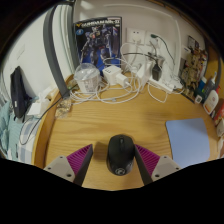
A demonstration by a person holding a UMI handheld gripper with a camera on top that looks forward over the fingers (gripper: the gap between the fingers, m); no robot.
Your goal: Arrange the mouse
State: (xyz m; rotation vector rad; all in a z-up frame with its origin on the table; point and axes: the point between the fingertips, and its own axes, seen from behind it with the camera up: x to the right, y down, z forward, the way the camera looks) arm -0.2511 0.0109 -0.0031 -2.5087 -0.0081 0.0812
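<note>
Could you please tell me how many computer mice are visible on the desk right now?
1. The black mouse sits on the wooden desk between the open claw's fingers, untouched. Another might be hidden among the cables.

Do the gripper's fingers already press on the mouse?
No: the mouse rests on the table between the open gripper's fingers, with a gap at each side.

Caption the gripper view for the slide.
Open gripper straddling a black computer mouse on a round wooden table, white cables beyond.

Matt, seemingly plastic mouse (120, 153); wooden desk (90, 125)
</note>
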